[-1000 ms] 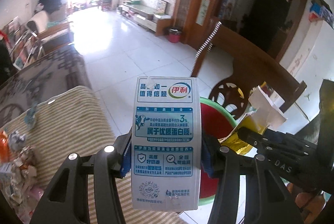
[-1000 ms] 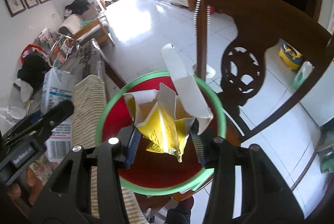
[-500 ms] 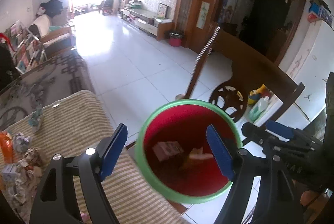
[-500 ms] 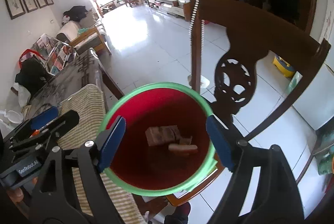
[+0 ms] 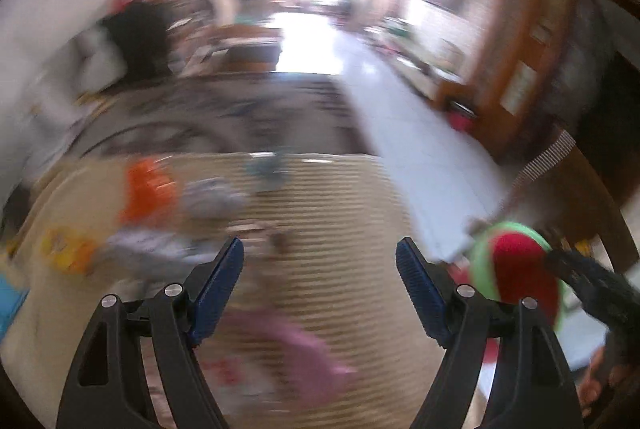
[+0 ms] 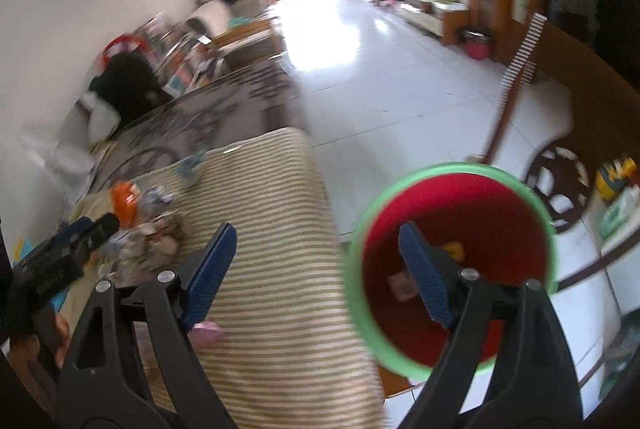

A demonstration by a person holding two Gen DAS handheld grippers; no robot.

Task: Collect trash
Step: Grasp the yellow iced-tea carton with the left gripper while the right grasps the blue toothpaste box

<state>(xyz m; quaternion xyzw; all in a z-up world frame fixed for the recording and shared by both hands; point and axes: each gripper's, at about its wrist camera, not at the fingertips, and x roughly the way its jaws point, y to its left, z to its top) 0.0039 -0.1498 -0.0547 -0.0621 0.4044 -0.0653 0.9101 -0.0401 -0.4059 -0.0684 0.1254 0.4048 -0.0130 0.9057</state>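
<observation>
Both tongs wide apart, holding nothing: left tongs [image 5: 319, 271] over striped cloth [image 5: 340, 197]; right tongs [image 6: 316, 257] beside red bin [image 6: 452, 197].

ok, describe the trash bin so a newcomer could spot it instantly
Start at the table with the beige striped cloth; just off its right edge, lower than the tabletop, stands a round bucket with a bright green rim and red inside. A few scraps lie at its bottom. Nothing else nearby is round, open-topped and red-and-green.
</observation>
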